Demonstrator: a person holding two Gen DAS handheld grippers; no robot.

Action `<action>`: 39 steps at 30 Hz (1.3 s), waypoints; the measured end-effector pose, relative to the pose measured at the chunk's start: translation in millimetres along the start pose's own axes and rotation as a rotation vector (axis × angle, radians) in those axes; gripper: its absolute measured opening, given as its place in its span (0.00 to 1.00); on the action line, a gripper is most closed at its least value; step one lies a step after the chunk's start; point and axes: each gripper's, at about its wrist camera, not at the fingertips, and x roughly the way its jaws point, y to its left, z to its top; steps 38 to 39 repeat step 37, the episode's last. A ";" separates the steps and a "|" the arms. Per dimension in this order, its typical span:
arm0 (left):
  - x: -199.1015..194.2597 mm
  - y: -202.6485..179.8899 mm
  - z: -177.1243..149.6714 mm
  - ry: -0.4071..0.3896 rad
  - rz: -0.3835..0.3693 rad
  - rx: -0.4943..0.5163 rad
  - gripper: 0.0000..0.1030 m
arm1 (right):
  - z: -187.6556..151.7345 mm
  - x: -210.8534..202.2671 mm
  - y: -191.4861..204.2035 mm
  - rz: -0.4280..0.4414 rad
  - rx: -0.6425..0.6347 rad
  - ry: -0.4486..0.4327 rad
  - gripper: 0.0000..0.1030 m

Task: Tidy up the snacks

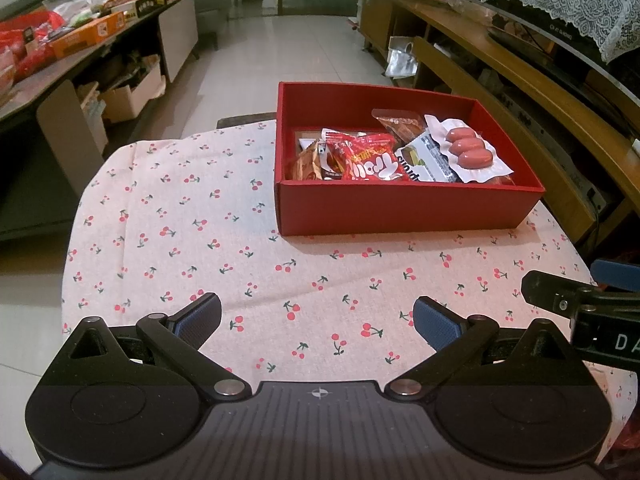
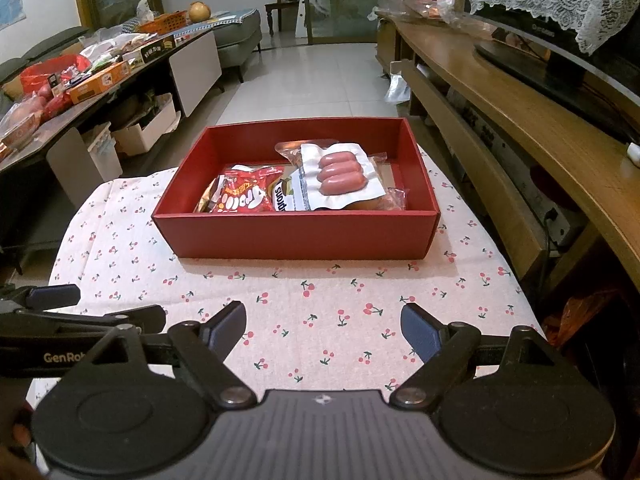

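Open red box (image 2: 296, 236) on counter; inside lie sausage pack (image 2: 342, 178) topmost, red candy bag (image 2: 244, 198), brown wrapped snacks (image 1: 308, 164).

The box (image 2: 296, 236) sits on the far half of the desk (image 2: 320, 320), toward its right side. Inside it, the sausage pack (image 2: 340, 174) lies on top at the right, the candy bag (image 2: 244, 198) to its left, both near the front wall. Both claws, the left claw (image 1: 316, 318) and the right claw (image 2: 324, 328), hang side by side over the desk's near edge, fingers spread, holding nothing.
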 end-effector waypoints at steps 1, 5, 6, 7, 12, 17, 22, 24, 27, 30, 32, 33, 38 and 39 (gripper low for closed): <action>0.0 0.0 0.0 0.000 -0.001 0.000 1.00 | -0.1 -0.1 0.1 0.001 -0.001 0.001 0.88; -0.1 0.5 -0.4 0.000 -0.002 -0.003 1.00 | 0.0 -0.1 0.2 0.000 -0.001 0.001 0.88; -0.1 0.8 -0.1 0.000 -0.002 -0.004 1.00 | 0.0 -0.1 0.1 0.001 -0.001 0.001 0.88; -0.3 1.0 -0.4 -0.001 -0.002 -0.005 1.00 | 0.2 -0.1 0.1 0.000 -0.001 0.001 0.88; -0.1 3.1 -0.1 -0.001 -0.016 -0.023 1.00 | -1.1 0.1 1.4 0.001 -0.004 0.003 0.88; -0.8 2.9 0.3 -0.012 -0.014 -0.024 1.00 | -1.8 0.2 2.0 0.001 -0.005 0.004 0.88; -2.7 2.0 0.3 -0.033 -0.011 -0.018 1.00 | -2.1 0.7 2.4 0.000 -0.006 0.005 0.88; -2.4 3.1 0.5 -0.031 -0.020 -0.023 1.00 | -1.9 0.8 2.3 0.001 -0.006 0.006 0.88; -2.7 3.2 0.3 -0.038 -0.023 -0.018 1.00 | -1.8 0.8 2.3 0.001 -0.006 0.005 0.88; -3.9 2.9 0.7 -0.047 -0.024 -0.012 1.00 | -1.9 0.9 2.3 0.001 -0.006 0.006 0.88; -4.0 2.4 0.6 -0.048 -0.025 -0.007 1.00 | -1.6 0.9 2.3 0.000 -0.006 0.006 0.88; -4.0 2.3 0.6 -0.049 -0.025 -0.006 1.00 | -1.7 0.8 2.3 0.000 -0.006 0.006 0.88; -4.3 2.6 0.3 -0.051 -0.023 -0.004 1.00 | -1.9 2.0 1.9 0.000 -0.006 0.006 0.88; -4.3 2.6 0.3 -0.051 -0.023 -0.004 1.00 | -1.9 2.0 1.9 0.000 -0.006 0.006 0.88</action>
